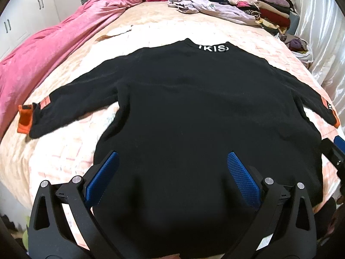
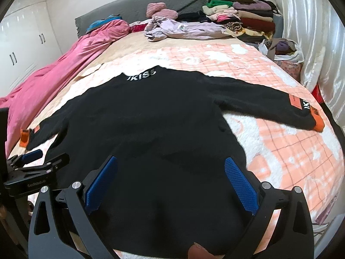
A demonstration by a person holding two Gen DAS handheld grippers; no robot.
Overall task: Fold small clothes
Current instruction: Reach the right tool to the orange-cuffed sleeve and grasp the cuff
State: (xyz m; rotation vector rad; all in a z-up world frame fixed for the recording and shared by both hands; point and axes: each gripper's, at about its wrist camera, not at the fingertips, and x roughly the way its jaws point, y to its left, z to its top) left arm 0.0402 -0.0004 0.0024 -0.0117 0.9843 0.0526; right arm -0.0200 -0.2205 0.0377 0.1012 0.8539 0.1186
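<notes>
A black long-sleeved sweater (image 1: pixel 194 99) (image 2: pixel 151 116) with white lettering at the collar and orange cuffs lies spread flat on the bed, sleeves stretched out to both sides. My left gripper (image 1: pixel 172 161) hovers open over the sweater's hem on its left part, blue pads wide apart, nothing between them. My right gripper (image 2: pixel 171 166) is open too, above the hem's right part. In the left wrist view the right gripper (image 1: pixel 336 151) shows at the right edge. In the right wrist view the left gripper (image 2: pixel 32 161) shows at the left edge.
The bed (image 2: pixel 280 151) has a peach and white checked cover. A pink blanket (image 1: pixel 54 49) runs along its left side. A crumpled lilac garment (image 1: pixel 204 4) and stacks of folded clothes (image 1: pixel 265 6) sit at the headboard end. White curtains (image 2: pixel 312 32) hang at right, a wardrobe (image 2: pixel 19 43) at left.
</notes>
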